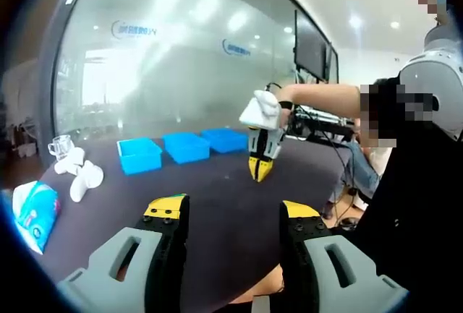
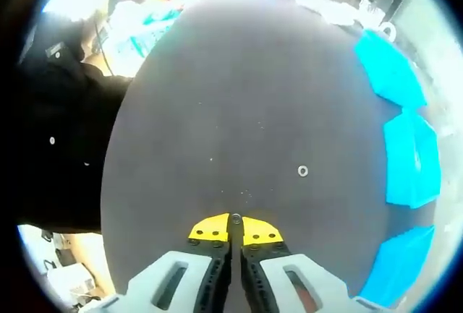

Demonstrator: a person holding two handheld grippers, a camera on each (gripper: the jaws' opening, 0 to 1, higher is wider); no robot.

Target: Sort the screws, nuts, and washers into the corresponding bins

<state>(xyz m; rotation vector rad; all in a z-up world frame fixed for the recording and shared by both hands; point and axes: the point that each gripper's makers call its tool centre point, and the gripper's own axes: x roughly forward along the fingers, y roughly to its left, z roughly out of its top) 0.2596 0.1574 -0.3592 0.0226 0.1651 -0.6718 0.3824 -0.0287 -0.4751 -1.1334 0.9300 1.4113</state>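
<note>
Above a dark round table, the right gripper hangs with its yellow-tipped jaws pressed together on a small piece of hardware, too small to name, while a lone washer lies on the tabletop just ahead, between the jaws and three blue bins lined up along the table's edge. The left gripper is held low at the near edge, its jaws spread wide with nothing between them.

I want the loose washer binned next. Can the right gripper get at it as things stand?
Probably yes. The washer lies alone on bare dark table, just ahead and to the side of the right gripper. Its jaws are shut on a small piece, so they must empty first.
</note>
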